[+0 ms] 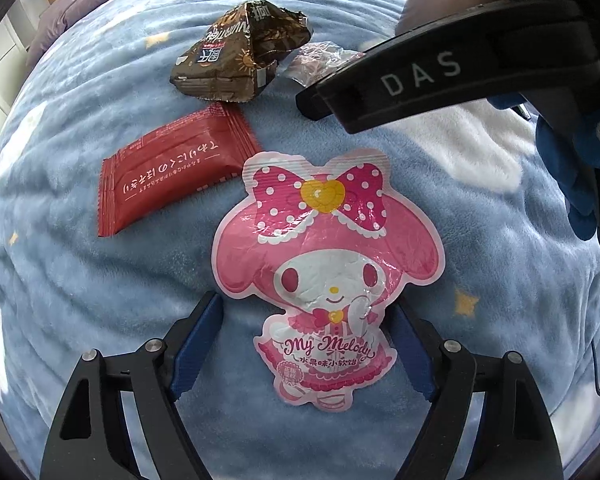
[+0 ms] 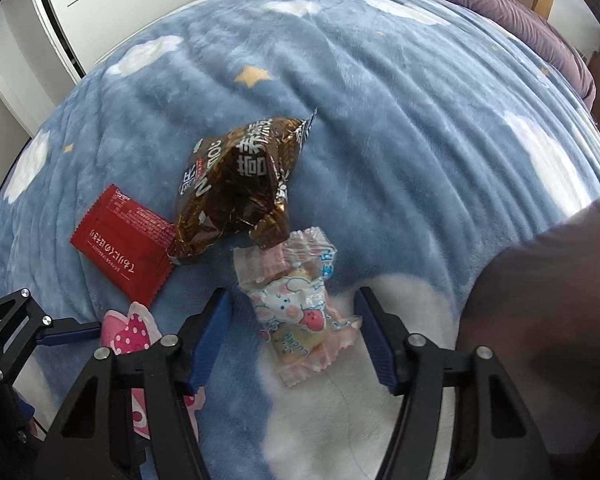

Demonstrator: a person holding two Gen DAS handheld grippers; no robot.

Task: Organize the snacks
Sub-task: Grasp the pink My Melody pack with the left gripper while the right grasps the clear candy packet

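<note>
You are at the pick-up step, with four snacks loose on the blue fleece blanket with white clouds and yellow stars (image 2: 380, 92) and none lifted yet. Your left gripper (image 1: 306, 340) points steeply down over the pink character-shaped foil candy pouch (image 1: 324, 264); its jaws stand wide, one blue pad at either side of the pouch's lower end, at about 9 and 3 o'clock of it, the right pad at the pouch's edge and neither squeezing it, so it has hold of nothing. Your right gripper (image 2: 294, 334) likewise stands open astride the clear plastic bag of small wrapped sweets with a pink-and-white animal print (image 2: 296, 312), and the pads look apart from the bag on both sides. At 12 o'clock of that bag, its torn lip touching or overlapping it, lies the crumpled brown-and-gold foil snack bag (image 2: 236, 192); the flat red rectangular foil packet with white lettering (image 2: 126, 244) lies at 9 o'clock of the brown bag, with its corner tucked under it. Both packets are thin and lie flat on soft pile, so, in my judgement, you need to press the fingertips down into the fleece before closing, or the pads will skate over the film. Close the right jaws low on the clear bag, clear of the brown bag's lip, so you lift one item only.
</note>
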